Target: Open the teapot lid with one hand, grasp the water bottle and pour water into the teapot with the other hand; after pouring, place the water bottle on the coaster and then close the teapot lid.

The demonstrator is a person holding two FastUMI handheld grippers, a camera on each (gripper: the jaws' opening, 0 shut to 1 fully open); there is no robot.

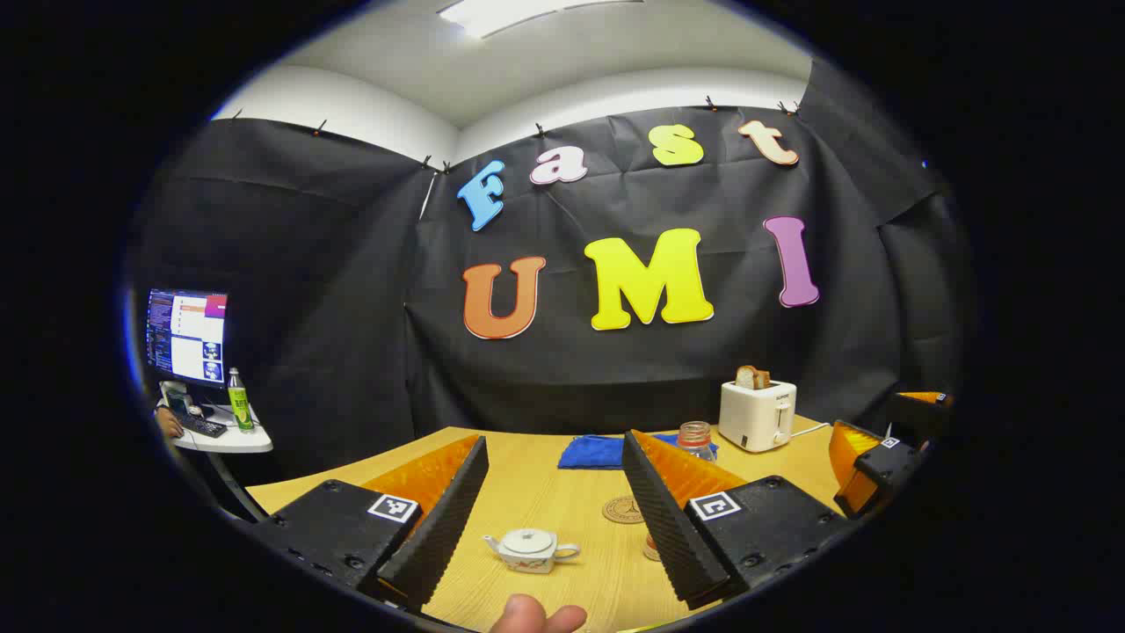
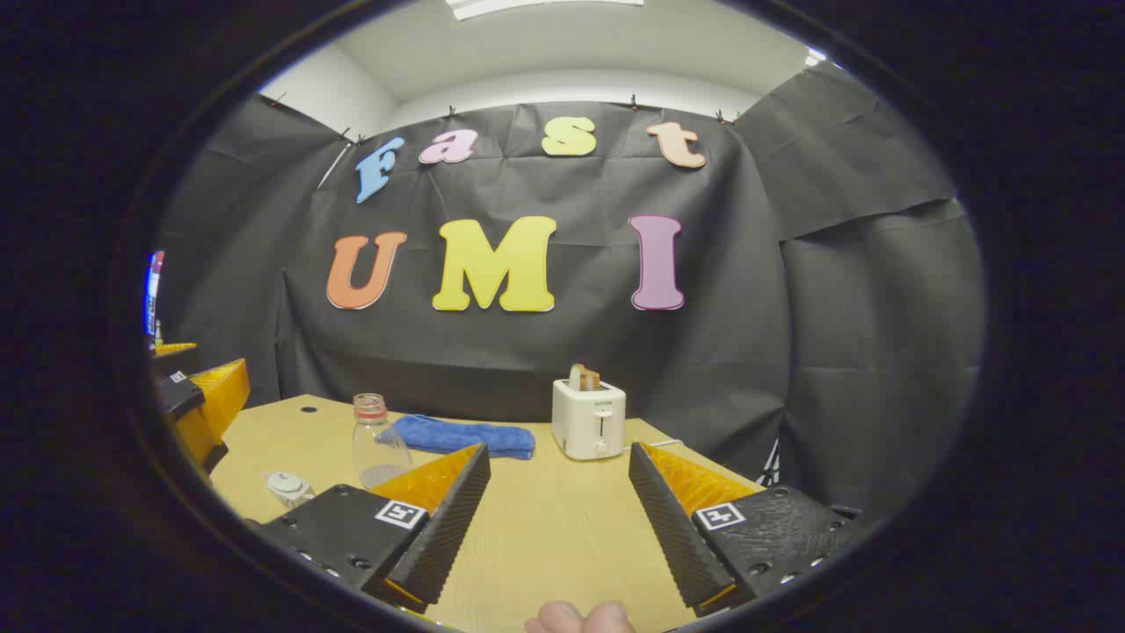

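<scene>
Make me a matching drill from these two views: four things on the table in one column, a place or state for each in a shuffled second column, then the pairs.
Things
1. teapot
2. water bottle
3. toaster
4. blue cloth

Places or states
A. holds a slice of bread in its slot
B. lies crumpled near the booth wall, left of the toaster
C. stands upright, red-capped, almost empty, just in front of the cloth
D. lid on, seen between the left tool's open fingers

Pairs: 1-D, 2-C, 3-A, 4-B
</scene>
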